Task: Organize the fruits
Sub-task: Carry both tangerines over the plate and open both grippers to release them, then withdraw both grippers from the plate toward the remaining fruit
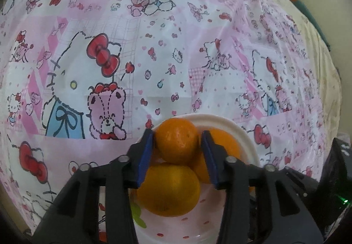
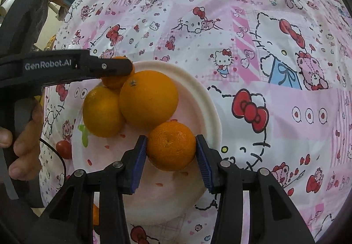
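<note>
A white plate on the printed cloth holds two big oranges and two small tangerines. In the right wrist view my right gripper is shut on the near tangerine, both blue pads against its sides, low over the plate. In the left wrist view my left gripper straddles the other tangerine, which rests against the oranges at the plate's far side. Its left pad touches the fruit; a thin gap shows at the right pad. The right wrist view shows that left gripper from the side.
A pink and white cartoon tablecloth covers the table. A cherry tomato lies on the cloth left of the plate, beside a hand and a thin black cable. The table's edge runs along the far right.
</note>
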A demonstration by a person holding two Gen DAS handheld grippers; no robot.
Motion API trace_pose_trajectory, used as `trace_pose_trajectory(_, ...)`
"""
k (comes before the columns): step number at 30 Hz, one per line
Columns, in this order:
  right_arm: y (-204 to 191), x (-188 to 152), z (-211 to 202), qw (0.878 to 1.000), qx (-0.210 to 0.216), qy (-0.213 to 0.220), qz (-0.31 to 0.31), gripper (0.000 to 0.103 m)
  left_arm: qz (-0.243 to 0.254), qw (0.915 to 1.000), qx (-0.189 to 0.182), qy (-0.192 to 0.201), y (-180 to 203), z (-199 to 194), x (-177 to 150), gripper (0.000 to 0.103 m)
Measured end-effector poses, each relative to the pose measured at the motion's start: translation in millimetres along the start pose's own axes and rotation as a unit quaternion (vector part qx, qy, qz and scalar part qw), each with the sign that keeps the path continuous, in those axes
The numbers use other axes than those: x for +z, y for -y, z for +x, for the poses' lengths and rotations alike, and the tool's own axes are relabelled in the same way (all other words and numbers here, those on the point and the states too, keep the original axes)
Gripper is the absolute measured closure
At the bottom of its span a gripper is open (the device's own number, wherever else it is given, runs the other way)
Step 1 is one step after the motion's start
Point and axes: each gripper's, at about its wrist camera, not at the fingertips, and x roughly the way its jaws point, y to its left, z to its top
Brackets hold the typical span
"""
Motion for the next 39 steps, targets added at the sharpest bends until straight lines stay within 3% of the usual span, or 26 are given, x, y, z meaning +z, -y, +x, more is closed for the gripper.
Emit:
trace_pose_trajectory(5, -3, 0, 0, 1.0, 0.0, -0.002, -0.006, 0.054, 0.013, 0.9998, 0.01, 0.008, 4, -4, -3, 0.044)
trace_pose_trajectory(7, -4, 1, 0, 1.0, 0.002, -0.003, -0.006, 0.038, 0.013, 0.9998, 0.011, 0.007, 6, -4, -3, 0.044)
trace_pose_trajectory(10, -8, 2, -5, 1.0, -0.005, 0.008, -0.012, 0.037, 0.012, 0.9998, 0.014, 0.009, 6, -6, -4, 0.043)
trace_pose_trajectory(14, -9, 1, -10, 1.0, -0.005, 0.013, -0.014, 0.037, 0.014, 0.9995, 0.02, 0.018, 4, -13, -6, 0.031)
trace_pose_trajectory(29, -4, -11, -46, 0.999, 0.001, 0.049, 0.024, 0.037, -0.009, 0.9982, 0.023, 0.054, -11, -59, -19, 0.025)
trace_pose_trajectory(39, -7, -31, -88, 0.994, -0.003, 0.093, 0.053, 0.037, 0.021, 0.9932, 0.061, 0.097, 2, -106, -70, 0.025)
